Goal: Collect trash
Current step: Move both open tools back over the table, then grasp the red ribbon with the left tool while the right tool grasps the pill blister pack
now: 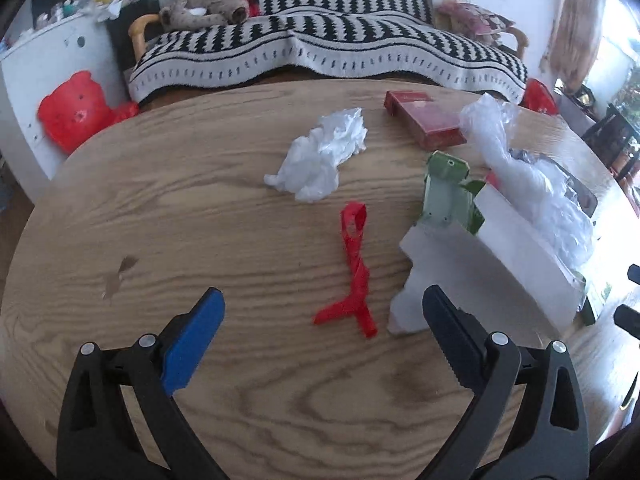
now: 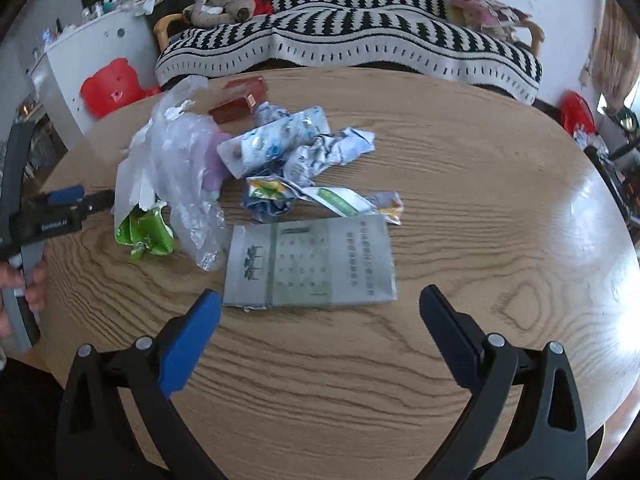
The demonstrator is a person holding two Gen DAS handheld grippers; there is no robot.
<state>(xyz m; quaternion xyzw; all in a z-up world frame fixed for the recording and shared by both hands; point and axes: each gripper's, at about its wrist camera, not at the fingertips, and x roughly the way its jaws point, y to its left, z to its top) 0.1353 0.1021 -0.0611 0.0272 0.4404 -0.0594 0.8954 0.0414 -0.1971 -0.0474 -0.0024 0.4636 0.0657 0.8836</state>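
Observation:
Trash lies scattered on a round wooden table [image 1: 200, 224]. In the left wrist view a red twisted plastic strip [image 1: 354, 276] lies just ahead of my open, empty left gripper [image 1: 320, 316]. A crumpled white tissue [image 1: 320, 156] lies beyond it. A torn white carton [image 1: 480, 264], a green package [image 1: 448, 196] and a clear plastic bag [image 1: 532, 176] are at the right. In the right wrist view my right gripper [image 2: 320, 312] is open and empty just before a flat grey printed pouch [image 2: 312, 262]. Crumpled wrappers [image 2: 296, 148] lie beyond it.
A dark red box [image 1: 424, 120] sits at the table's far side. A sofa with a black-and-white striped blanket [image 1: 328, 48] stands behind the table. A red bear-shaped object [image 1: 74, 110] leans on a white cabinet at the left. The left gripper's body [image 2: 44, 220] shows at the right wrist view's left edge.

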